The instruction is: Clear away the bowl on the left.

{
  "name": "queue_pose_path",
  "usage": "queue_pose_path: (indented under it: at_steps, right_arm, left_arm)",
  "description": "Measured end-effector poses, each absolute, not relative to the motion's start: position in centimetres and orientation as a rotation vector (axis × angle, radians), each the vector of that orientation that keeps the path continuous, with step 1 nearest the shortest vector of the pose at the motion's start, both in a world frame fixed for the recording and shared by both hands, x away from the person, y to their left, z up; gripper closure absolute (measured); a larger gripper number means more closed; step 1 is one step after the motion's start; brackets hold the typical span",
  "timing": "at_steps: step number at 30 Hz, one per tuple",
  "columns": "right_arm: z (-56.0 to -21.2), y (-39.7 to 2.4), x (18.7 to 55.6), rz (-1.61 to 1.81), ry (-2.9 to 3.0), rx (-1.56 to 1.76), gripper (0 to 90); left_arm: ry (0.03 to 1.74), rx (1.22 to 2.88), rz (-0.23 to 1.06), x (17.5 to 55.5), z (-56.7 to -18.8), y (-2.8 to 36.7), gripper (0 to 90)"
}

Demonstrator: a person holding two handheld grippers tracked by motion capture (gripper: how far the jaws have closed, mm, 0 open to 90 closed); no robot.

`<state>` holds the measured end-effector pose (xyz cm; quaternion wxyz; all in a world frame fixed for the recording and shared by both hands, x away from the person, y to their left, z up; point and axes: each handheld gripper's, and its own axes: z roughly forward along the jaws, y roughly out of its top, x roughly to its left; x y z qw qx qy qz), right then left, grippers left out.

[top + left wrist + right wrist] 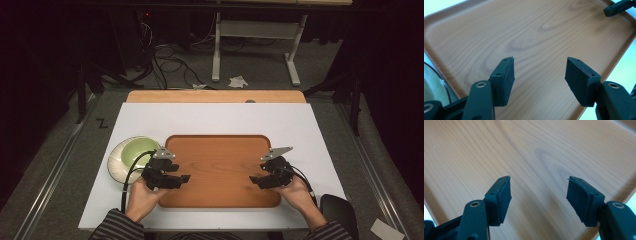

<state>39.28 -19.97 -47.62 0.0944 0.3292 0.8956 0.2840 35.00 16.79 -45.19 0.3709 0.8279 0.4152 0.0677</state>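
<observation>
In the high view, the left gripper and the right gripper are hovering over opposite ends of the wooden tray, tips facing each other, on the white worktop. A green bowl on a white plate is sitting just behind the left gripper.

In the left gripper view, the jaws are standing spread with nothing between them, the tray lying beneath and ahead, the right gripper's tip showing far off.

In the right gripper view, the jaws are gaping empty over the tray.
</observation>
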Motion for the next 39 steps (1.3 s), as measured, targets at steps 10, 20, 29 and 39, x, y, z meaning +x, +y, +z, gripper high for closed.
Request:
queue_pose_path:
  at_steps: [10,20,29,39]
  right_arm:
    - [-47.5,-20.0,39.3,0.838,2.641,0.983,37.7]
    - [-47.5,-20.1,39.3,0.844,2.632,0.992,36.3]
    - [-47.4,-20.4,39.4,0.853,2.632,0.996,36.1]
    - [-47.5,-20.4,39.4,0.846,2.633,1.000,35.3]
  left_arm:
    - [1.072,2.100,0.212,34.9,-44.8,17.2,43.8]
    - [1.114,2.101,0.237,34.9,-44.6,17.0,44.9]
    - [1.125,2.062,0.263,34.9,-44.0,17.7,42.8]
    - [1.104,2.105,0.321,34.9,-43.6,18.0,41.4]
